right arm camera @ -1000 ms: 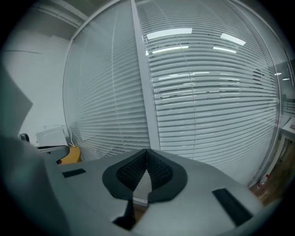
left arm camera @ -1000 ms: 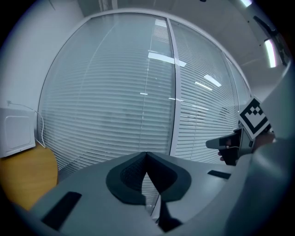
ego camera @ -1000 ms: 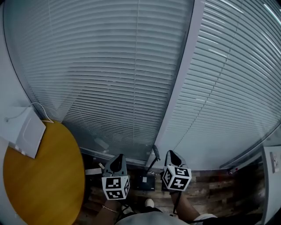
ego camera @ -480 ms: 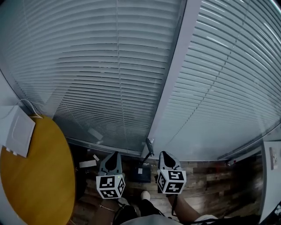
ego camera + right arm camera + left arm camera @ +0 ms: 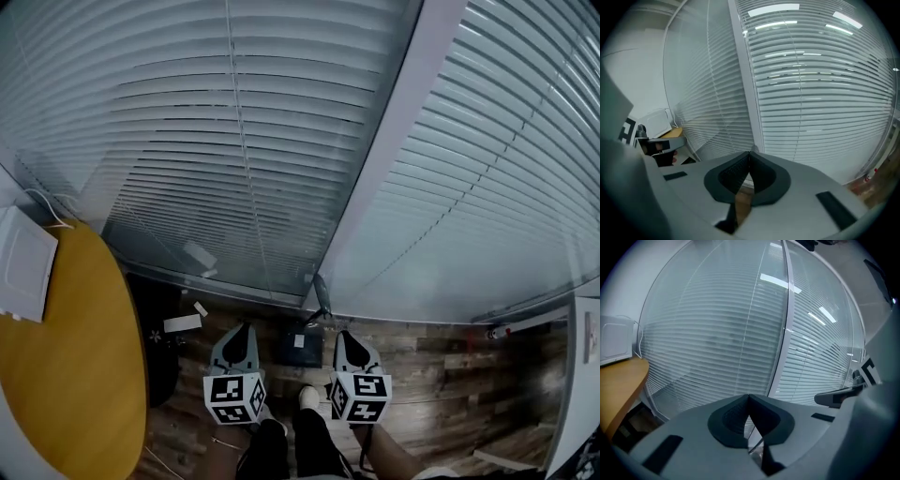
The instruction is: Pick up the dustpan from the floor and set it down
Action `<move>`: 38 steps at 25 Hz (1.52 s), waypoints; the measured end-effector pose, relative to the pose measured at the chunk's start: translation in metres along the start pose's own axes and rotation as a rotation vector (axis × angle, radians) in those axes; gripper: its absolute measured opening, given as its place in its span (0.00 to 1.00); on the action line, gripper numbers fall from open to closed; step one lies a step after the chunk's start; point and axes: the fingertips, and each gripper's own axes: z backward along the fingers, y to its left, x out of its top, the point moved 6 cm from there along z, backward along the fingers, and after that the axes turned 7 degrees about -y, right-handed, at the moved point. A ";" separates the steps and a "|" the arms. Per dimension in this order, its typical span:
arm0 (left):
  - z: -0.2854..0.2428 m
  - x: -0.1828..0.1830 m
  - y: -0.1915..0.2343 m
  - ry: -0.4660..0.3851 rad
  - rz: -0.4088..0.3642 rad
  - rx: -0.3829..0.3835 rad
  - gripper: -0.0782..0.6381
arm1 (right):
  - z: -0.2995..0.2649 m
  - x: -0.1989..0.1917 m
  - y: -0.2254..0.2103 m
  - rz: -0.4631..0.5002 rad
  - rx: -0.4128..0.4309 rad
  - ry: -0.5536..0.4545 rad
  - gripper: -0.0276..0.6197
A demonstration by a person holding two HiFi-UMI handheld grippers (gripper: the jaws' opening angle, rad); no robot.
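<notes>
Low at 6 o'clock in the head view, the dustpan [image 5: 292, 354] sits on the wood floor [image 5: 450, 375] at the foot of the blinds [image 5: 281, 141]. Its handle [image 5: 322, 292] leans up toward 1 o'clock against the window post. Left gripper [image 5: 240, 330] is at its 9 o'clock and right gripper [image 5: 345, 336] at its 3 o'clock, both near it, neither touching.

Change over the last second: both grippers have dropped toward the floor side by side. The head camera has tipped down with them, so more floor shows. The dustpan was between the two before and is still there.

Jaws: left pinched together at the tips, nothing in them. Right the same, tips meeting, empty. Round yellow table [image 5: 75, 375] is at 8 o'clock, and a shoe [image 5: 307, 397] is at the pan's 6 o'clock, just beside it.

Judgement: this is the reach phase and the pickup has not begun. One gripper must spread its jaws before it can take the handle or rim. The right one looks better placed for the handle.
</notes>
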 end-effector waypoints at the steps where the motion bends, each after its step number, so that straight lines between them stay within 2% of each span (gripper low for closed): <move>1: -0.001 -0.007 0.002 0.010 0.004 0.006 0.13 | -0.001 -0.008 -0.002 -0.005 -0.003 0.011 0.09; 10: -0.003 -0.081 0.018 0.092 0.018 0.014 0.13 | -0.013 -0.074 -0.007 -0.043 -0.029 0.049 0.09; 22: -0.019 -0.183 0.026 0.141 0.045 -0.027 0.13 | -0.051 -0.167 -0.013 -0.054 -0.061 0.077 0.09; 26: -0.023 -0.187 0.028 0.139 0.024 -0.043 0.13 | -0.056 -0.176 -0.015 -0.069 -0.070 0.081 0.09; 38: -0.020 -0.189 0.033 0.145 0.038 0.000 0.13 | -0.062 -0.171 -0.017 -0.078 -0.044 0.066 0.09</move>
